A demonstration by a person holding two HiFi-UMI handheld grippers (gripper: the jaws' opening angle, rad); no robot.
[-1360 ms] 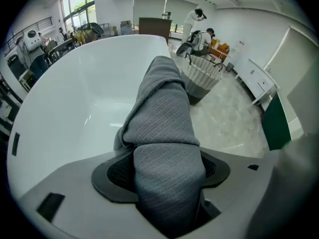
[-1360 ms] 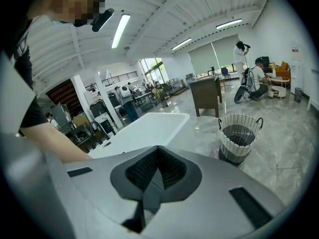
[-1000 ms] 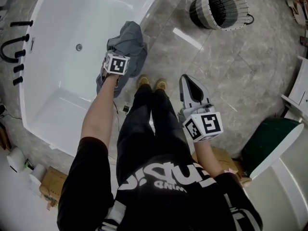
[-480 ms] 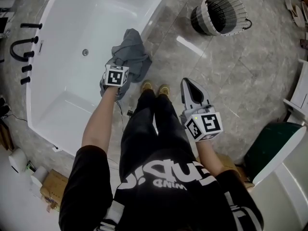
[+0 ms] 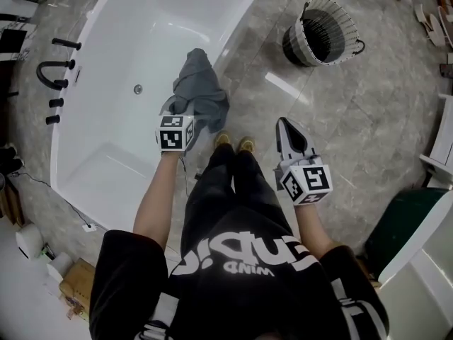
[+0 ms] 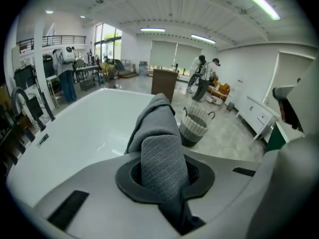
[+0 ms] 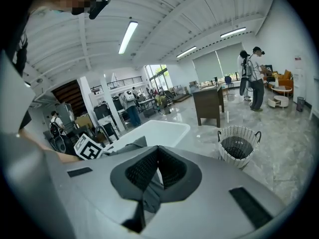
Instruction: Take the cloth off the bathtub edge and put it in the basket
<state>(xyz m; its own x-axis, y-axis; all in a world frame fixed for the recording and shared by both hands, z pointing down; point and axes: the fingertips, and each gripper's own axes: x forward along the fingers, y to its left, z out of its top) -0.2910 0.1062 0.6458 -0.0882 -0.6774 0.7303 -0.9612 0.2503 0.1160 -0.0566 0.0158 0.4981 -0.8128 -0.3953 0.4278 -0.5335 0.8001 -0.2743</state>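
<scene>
The left hand-held gripper's (image 5: 182, 113) jaws have just been closing and pinch a fold of the grey cloth (image 5: 198, 83), the rest of which trails over the bathtub edge (image 5: 244, 20). The right hand-held gripper (image 5: 286, 125) hangs empty, jaws together, above the floor (image 5: 333, 112). The basket (image 5: 350, 25) stands well apart. The thin pinch could slip on the carry, or the trailing end could snag the rim, dropping the cloth short.
</scene>
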